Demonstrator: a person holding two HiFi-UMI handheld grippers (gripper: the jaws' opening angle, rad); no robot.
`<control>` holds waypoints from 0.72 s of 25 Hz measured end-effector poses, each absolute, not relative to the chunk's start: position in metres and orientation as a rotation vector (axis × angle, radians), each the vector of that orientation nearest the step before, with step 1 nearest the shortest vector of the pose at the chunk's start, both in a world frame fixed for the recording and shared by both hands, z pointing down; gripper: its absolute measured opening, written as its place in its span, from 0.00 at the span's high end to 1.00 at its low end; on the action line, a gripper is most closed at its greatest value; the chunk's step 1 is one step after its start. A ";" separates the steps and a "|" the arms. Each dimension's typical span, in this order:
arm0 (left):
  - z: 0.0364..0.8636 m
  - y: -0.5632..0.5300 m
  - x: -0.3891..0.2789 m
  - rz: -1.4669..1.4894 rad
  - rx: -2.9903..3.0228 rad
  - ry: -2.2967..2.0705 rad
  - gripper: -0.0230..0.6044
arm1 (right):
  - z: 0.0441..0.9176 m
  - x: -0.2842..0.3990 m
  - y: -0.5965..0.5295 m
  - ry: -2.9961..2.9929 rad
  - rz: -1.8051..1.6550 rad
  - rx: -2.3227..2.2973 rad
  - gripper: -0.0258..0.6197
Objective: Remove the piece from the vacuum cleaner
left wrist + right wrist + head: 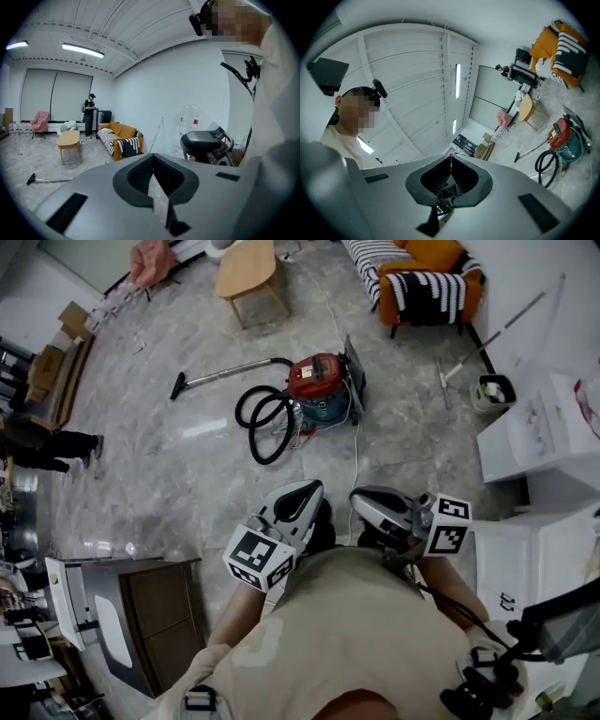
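My left gripper (152, 157) and right gripper (451, 157) are closed, empty; the tube (230, 369) of the vacuum (319, 388) seems stiff, light, slippery, best gripped near the hose (252, 435).

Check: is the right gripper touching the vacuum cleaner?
Apart. The head view shows the right gripper up by the person's torso, with a wide stretch of floor between it and the vacuum cleaner.

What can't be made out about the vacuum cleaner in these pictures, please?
- Head view: the vacuum cleaner is too small to tell which piece detaches.
- Left gripper view: only its wand shows; the left gripper hides the rest.
- Right gripper view: it lies small near the picture's edge, its fittings unreadable.
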State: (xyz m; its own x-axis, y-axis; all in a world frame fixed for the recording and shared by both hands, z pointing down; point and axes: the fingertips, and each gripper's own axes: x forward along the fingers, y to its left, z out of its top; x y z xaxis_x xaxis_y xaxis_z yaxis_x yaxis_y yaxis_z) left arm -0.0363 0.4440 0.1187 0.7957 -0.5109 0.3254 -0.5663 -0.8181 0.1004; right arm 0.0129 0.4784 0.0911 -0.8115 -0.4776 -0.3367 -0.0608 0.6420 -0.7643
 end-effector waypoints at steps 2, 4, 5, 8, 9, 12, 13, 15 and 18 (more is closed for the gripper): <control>0.119 0.437 -0.033 0.408 2.810 -0.808 0.96 | 0.094 0.018 0.472 2.312 -1.065 -0.468 0.96; 0.123 0.428 -0.033 0.397 2.813 -0.770 0.96 | 0.094 0.021 0.464 2.308 -1.050 -0.527 0.96; 0.126 0.423 -0.033 0.399 2.808 -0.751 0.96 | 0.094 0.022 0.460 2.315 -1.039 -0.556 0.96; 0.127 0.404 -0.039 0.400 2.803 -0.699 0.96 | 0.093 0.015 0.443 2.336 -1.017 -0.628 0.96; 0.125 0.395 -0.042 0.380 2.814 -0.692 0.96 | 0.093 0.010 0.437 2.341 -1.017 -0.642 0.96; 0.119 0.365 -0.056 0.331 2.829 -0.681 0.96 | 0.091 -0.008 0.413 2.360 -1.023 -0.666 0.96; 0.119 0.355 -0.063 0.332 2.826 -0.676 0.96 | 0.089 -0.015 0.405 2.370 -1.019 -0.674 0.96; 0.119 0.337 -0.077 0.337 2.824 -0.670 0.96 | 0.086 -0.028 0.389 2.388 -1.004 -0.693 0.96; 0.118 0.312 -0.094 0.328 2.826 -0.677 0.96 | 0.083 -0.043 0.370 2.399 -0.994 -0.715 0.96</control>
